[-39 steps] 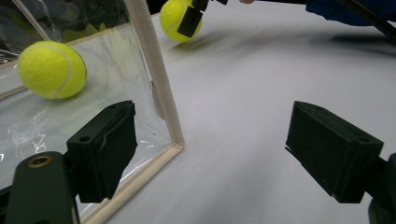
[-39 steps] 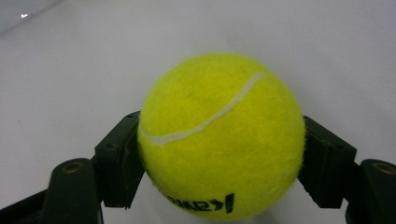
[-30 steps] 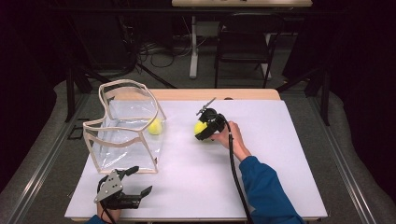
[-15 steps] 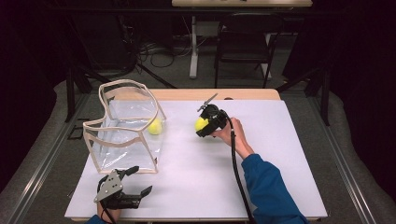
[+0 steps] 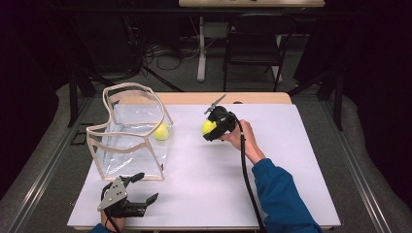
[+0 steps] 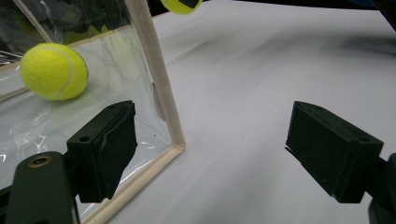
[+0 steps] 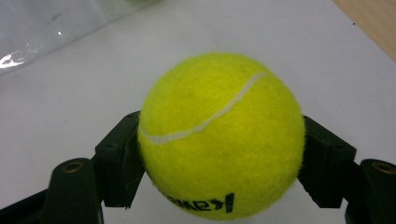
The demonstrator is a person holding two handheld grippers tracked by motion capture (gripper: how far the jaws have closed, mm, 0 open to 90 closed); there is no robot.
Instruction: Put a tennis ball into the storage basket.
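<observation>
My right gripper (image 5: 211,129) is shut on a yellow tennis ball (image 5: 208,127) and holds it above the white table (image 5: 272,160), right of the bag. In the right gripper view the ball (image 7: 219,135) sits squeezed between both black pads (image 7: 119,158). A clear plastic bag with beige trim (image 5: 127,145) stands open at the left, with a second tennis ball (image 5: 161,131) inside by its right wall. My left gripper (image 5: 145,186) rests open at the table's front left, just before the bag's near corner (image 6: 176,145). Through the clear wall it sees the inner ball (image 6: 53,71).
A bare wooden strip (image 5: 252,98) runs along the table's far edge. Beyond it stand a black chair (image 5: 252,43) and a table leg (image 5: 200,48), with cables on the floor. White surface lies open between the two grippers.
The right gripper has lifted slightly with the tennis ball still in its jaws. The left gripper and the bag have stayed put.
</observation>
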